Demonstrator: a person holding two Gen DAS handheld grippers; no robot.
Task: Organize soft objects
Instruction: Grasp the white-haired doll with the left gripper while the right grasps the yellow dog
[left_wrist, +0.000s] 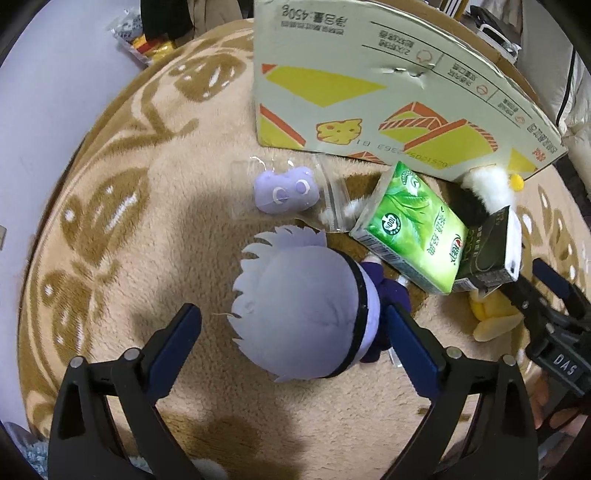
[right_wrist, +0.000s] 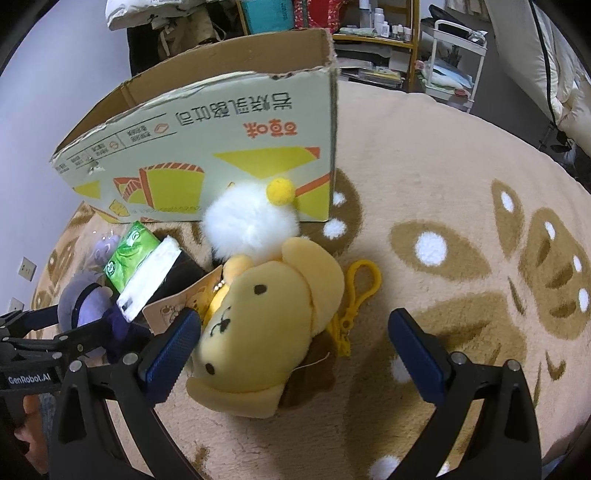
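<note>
A plush doll with pale lavender hair and dark purple clothes lies on the beige blanket. My left gripper points down over it, open, one finger on each side of the head; a gap shows on the left side. A yellow dog plush with a yellow clip lies between the fingers of my right gripper. That gripper is open: its left pad is against the dog's head and its right finger stands well clear. An open cardboard box stands behind both toys.
A small lavender plush in a clear bag lies in front of the box. A green tissue pack, a dark tissue pack and a white fluffy ball crowd together between the two toys. Shelves and a cart stand beyond the blanket.
</note>
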